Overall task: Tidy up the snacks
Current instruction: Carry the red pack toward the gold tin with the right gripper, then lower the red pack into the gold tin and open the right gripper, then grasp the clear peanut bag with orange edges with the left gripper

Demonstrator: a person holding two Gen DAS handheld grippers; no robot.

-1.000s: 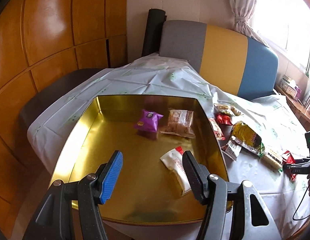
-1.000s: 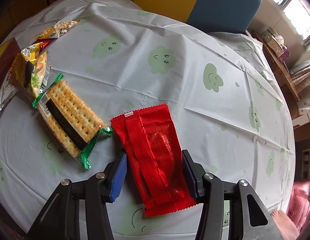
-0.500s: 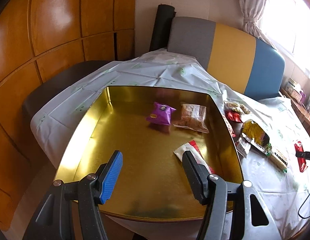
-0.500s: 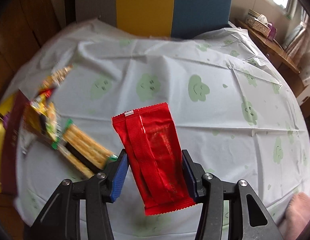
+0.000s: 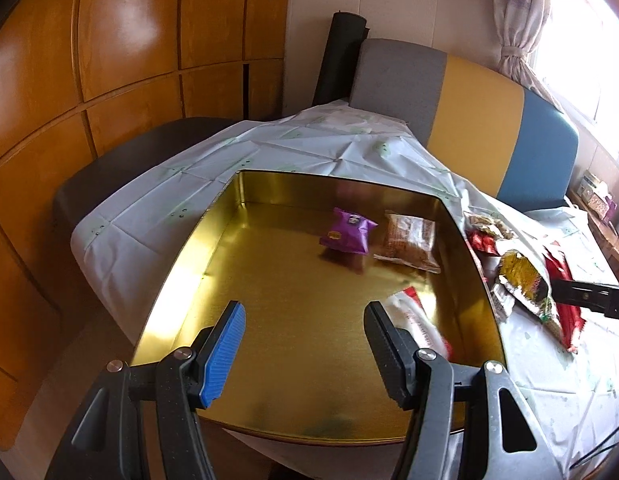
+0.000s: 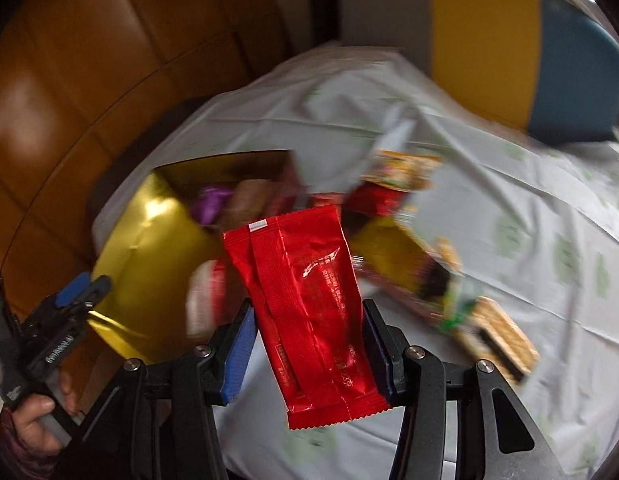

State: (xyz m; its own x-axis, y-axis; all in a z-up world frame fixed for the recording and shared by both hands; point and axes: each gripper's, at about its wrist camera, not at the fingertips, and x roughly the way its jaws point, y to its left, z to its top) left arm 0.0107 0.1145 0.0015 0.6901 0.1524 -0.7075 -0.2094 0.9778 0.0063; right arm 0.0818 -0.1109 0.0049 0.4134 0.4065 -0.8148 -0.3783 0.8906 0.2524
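My right gripper is shut on a red snack packet and holds it in the air above the table, to the right of the gold tray. The packet and gripper also show in the left wrist view at the right edge. My left gripper is open and empty over the near part of the gold tray. In the tray lie a purple packet, a brown packet and a white-and-red packet.
Several loose snack packets lie on the white tablecloth right of the tray, among them a cracker pack. A grey, yellow and blue chair back stands behind the table. Wooden wall panels are to the left.
My right gripper has lifted the red packet off the table and swung it left toward the tray. My left gripper has drawn back a little, still open.
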